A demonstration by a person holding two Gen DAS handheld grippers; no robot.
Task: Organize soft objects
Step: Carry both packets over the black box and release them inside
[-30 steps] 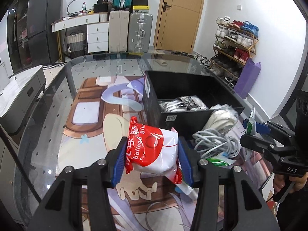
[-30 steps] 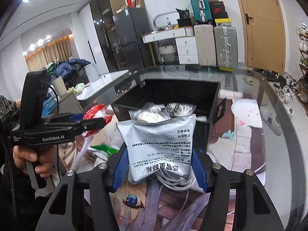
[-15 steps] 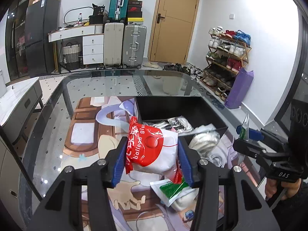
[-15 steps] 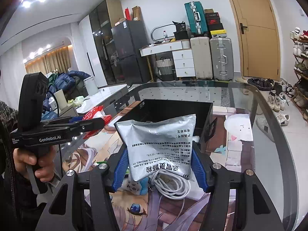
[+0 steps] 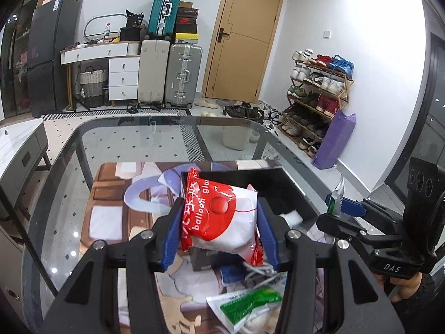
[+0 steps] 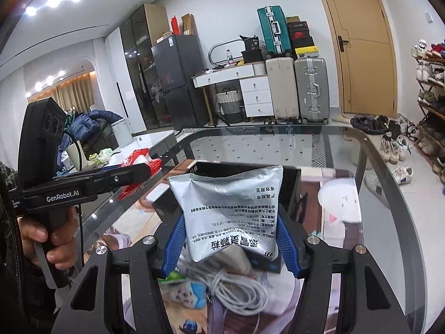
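Observation:
My left gripper (image 5: 219, 233) is shut on a red and white balloon-glue bag (image 5: 219, 217), held high above the table, over the near corner of the black bin (image 5: 292, 192). My right gripper (image 6: 230, 245) is shut on a silver foil pouch (image 6: 230, 208) with black print, held above the same bin (image 6: 164, 206). The right gripper also shows at the right of the left wrist view (image 5: 342, 206). The left gripper shows at the left of the right wrist view (image 6: 139, 172). Below lie a white cable coil (image 6: 236, 289), a green and white packet (image 5: 247, 306) and a blue and white sock (image 6: 189, 295).
The glass table (image 5: 125, 144) carries a printed cartoon mat (image 5: 111, 194). Suitcases (image 5: 169, 69), a white desk, a wooden door and a shoe rack (image 5: 317, 97) stand behind it. A low white cabinet is at the left.
Both grippers have risen well above the table with their bags still held. The bin and the loose items now look smaller and lower in both views.

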